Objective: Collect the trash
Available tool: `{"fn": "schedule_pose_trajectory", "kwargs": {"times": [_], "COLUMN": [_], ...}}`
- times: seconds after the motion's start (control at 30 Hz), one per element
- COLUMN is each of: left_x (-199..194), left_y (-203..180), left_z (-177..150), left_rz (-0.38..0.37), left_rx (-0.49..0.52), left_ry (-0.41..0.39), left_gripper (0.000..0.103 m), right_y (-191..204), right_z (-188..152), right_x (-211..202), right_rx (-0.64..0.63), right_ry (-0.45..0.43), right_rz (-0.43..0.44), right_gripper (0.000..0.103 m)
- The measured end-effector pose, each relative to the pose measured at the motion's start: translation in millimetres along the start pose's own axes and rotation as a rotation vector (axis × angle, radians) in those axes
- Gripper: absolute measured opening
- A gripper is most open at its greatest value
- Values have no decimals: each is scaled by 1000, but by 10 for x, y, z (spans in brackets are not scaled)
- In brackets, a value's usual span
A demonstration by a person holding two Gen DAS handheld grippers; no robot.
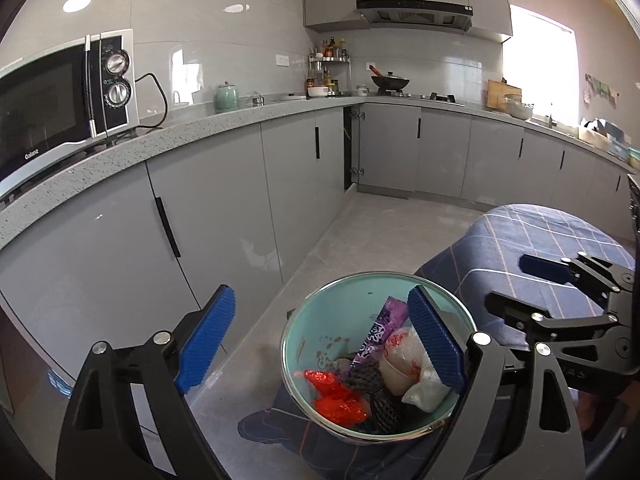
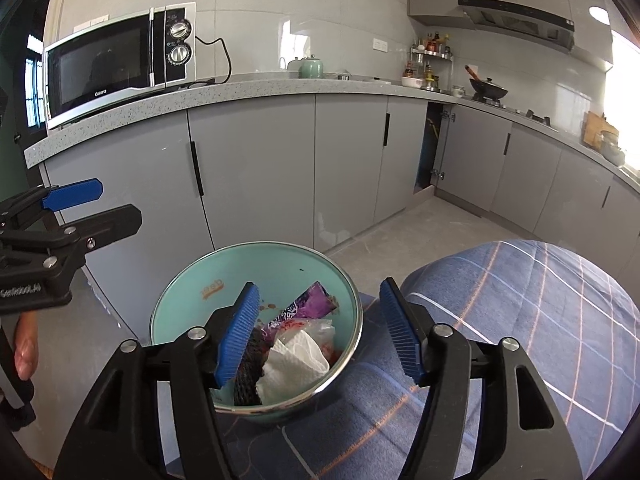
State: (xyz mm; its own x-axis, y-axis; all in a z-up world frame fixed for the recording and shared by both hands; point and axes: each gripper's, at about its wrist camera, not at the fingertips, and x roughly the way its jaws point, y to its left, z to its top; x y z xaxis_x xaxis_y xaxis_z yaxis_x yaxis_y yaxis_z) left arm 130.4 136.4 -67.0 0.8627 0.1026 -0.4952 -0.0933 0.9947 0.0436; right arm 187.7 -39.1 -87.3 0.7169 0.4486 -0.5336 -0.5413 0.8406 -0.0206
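Left wrist view: the left gripper (image 1: 324,340) stands spread wide and empty above the teal bowl (image 1: 336,300), which holds a purple wrapper (image 1: 384,324), red plastic (image 1: 336,396) and white tissue (image 1: 416,376).
Right wrist view: the right gripper (image 2: 318,330) is spread, pinching nothing, its left pad over the bowl (image 2: 224,276), its right pad over the checked blue cloth (image 2: 540,312) beside it

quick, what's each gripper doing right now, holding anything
left gripper: open, holding nothing, over the teal metal-rimmed bowl of trash.
right gripper: open, holding nothing, straddling the bowl's rim.
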Motion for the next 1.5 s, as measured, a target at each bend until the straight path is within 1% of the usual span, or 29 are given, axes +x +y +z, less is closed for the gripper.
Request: {"fn": "schedule_pose_trajectory", "kwargs": {"times": [0.07, 0.23, 0.33, 0.47, 0.6, 0.9, 1.17, 1.5], "left_x": [-30, -144, -202, -270, -342, -398, -442, -452], "left_y": [1, -28, -47, -44, -53, -68, -85, -89], "left_z": [8, 36, 53, 79, 83, 93, 90, 88], "left_rz": [0, 2, 3, 5, 7, 8, 9, 8], "left_rx": [-5, 4, 7, 7, 9, 16, 21, 26], "left_ry": [-5, -28, -40, -57, -75, -89, -103, -105], "left_gripper": [91, 92, 93, 93, 94, 95, 97, 97], "right_y": [-11, -49, -72, -123, -208, -274, -305, -349], "right_z": [-12, -35, -42, -89, -118, -166, -187, -205], "right_x": [-68, -287, -425, -596, -684, -810, -862, -904], "right_rx": [6, 14, 12, 4, 23, 49, 64, 79], "right_ry": [-7, -35, -55, -84, -96, -117, -129, -138], "right_rz": [-7, -26, -41, -84, -106, -124, -143, -155], "right_gripper": [66, 70, 72, 74, 74, 76, 77, 77]}}
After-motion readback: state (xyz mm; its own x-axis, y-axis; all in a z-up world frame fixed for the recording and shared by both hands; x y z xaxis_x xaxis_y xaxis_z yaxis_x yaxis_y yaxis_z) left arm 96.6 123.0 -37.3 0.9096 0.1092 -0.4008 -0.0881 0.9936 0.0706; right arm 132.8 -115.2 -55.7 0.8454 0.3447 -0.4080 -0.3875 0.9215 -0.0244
